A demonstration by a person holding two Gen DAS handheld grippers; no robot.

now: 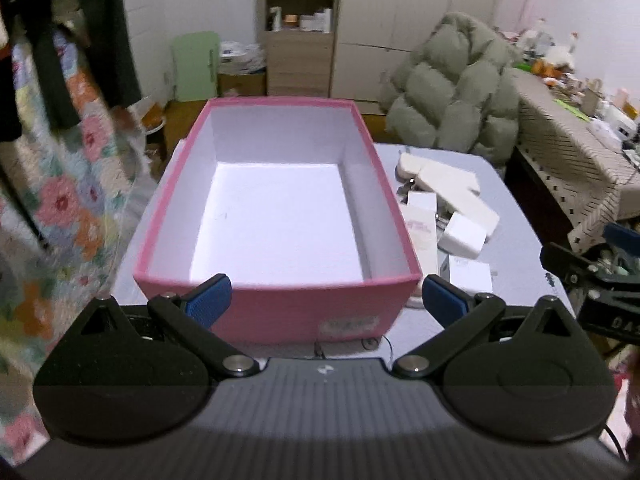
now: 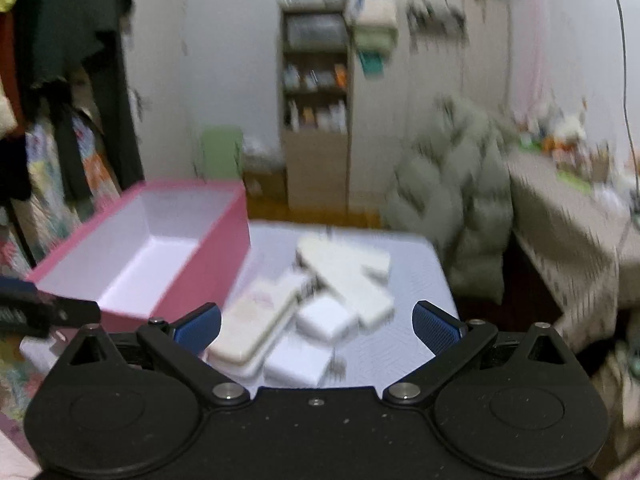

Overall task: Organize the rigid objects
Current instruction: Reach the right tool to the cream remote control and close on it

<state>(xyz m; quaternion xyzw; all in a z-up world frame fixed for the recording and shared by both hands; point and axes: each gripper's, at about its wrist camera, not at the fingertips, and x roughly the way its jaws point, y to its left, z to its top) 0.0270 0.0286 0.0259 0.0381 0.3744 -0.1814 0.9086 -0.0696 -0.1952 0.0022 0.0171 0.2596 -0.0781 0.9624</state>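
A pink cardboard box with a white, empty inside stands on the pale table. My left gripper is open, its blue pads on either side of the box's near wall. To the right of the box lies a pile of white and cream small boxes. In the blurred right wrist view my right gripper is open just above that pile of small boxes, holding nothing. The pink box sits at its left. The right gripper's black frame shows at the left wrist view's right edge.
A padded olive jacket hangs behind the table. A cluttered side table with a patterned cloth stands at the right, a shelf unit at the back, and floral fabric with dark clothes at the left.
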